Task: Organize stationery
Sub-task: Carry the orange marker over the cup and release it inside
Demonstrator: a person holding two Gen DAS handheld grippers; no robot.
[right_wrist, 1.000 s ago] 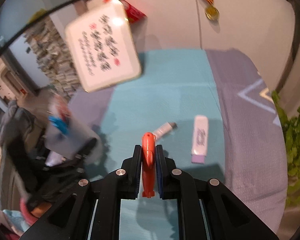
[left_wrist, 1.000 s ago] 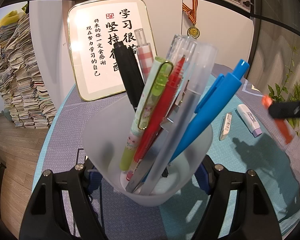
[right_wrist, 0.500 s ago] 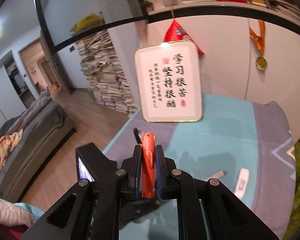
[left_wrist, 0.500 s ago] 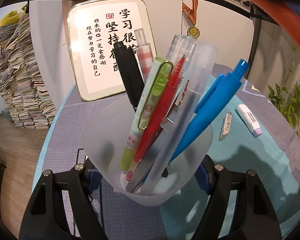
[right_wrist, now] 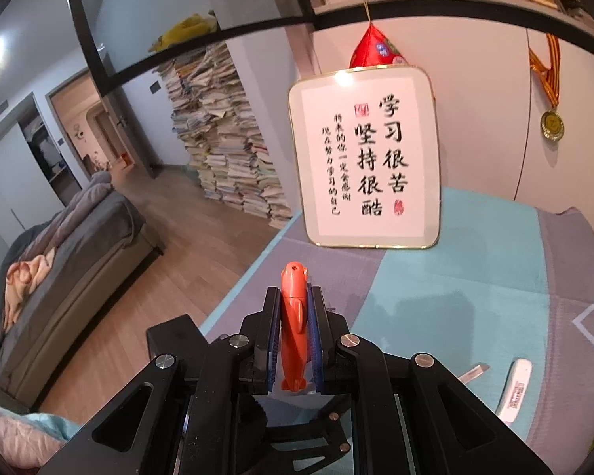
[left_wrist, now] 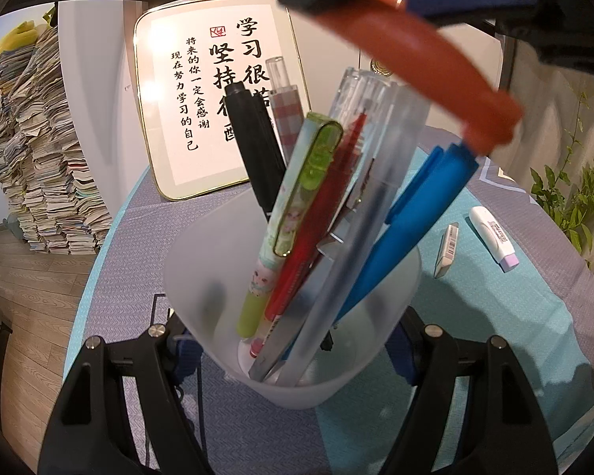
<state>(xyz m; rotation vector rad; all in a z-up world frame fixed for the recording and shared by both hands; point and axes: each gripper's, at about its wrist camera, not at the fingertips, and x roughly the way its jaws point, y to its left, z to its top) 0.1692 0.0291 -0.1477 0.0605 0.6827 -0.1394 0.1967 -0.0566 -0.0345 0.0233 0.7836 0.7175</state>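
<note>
Pens are gathered in a frosted cup (left_wrist: 293, 308), which is clamped by the left gripper (left_wrist: 293, 340). An orange pen (right_wrist: 294, 328) is pinched in the closed right gripper (right_wrist: 293, 336) above it. A skewed release could catch the crowded pens and tip the cup.

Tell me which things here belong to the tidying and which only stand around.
Belong: orange pen in right gripper; pen cup in left gripper; eraser; correction tape.
Around: framed calligraphy; medal; book stack.
</note>
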